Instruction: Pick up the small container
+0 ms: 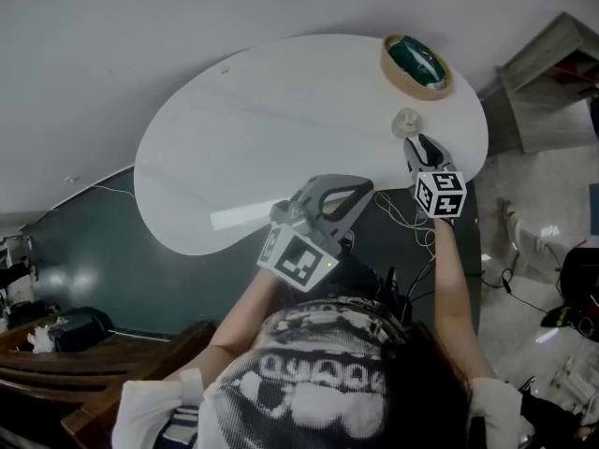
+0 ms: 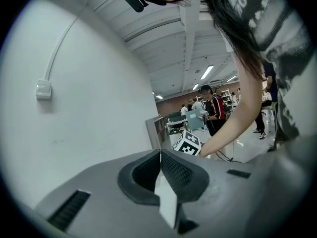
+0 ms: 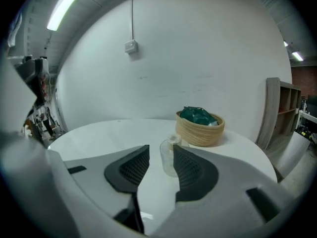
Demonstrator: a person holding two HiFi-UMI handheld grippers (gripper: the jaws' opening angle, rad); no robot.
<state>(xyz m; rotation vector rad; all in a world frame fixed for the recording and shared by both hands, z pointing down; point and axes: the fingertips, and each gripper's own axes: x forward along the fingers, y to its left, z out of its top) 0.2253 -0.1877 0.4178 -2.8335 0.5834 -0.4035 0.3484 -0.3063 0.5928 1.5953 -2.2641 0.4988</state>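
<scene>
Two grippers in view; only your right one is working.

Right gripper [image 1: 413,144]: jaws parted, nothing pressed between the pads.

Small container [image 3: 169,157]: clear, upright, on the white bench [image 1: 281,110] at its far right. It stands just on the near side of the woven basket [image 3: 199,130] with green contents. In the right gripper view it sits just beyond the jaw tips, in line with the gap but closer to the right jaw. Whether that jaw touches it, I cannot tell.

Left gripper [image 2: 160,155]: jaws closed together, empty, held by the near edge of the bench, well apart from the container.

Step in hand, by my reading: approach, grasp not yet made.

Next move: shift your right gripper slightly right to centre the container. Advance until the pads flank its body, then close gently and lift straight. A light vessel like this will likely tip or slide toward the basket if one pad lands first.
</scene>
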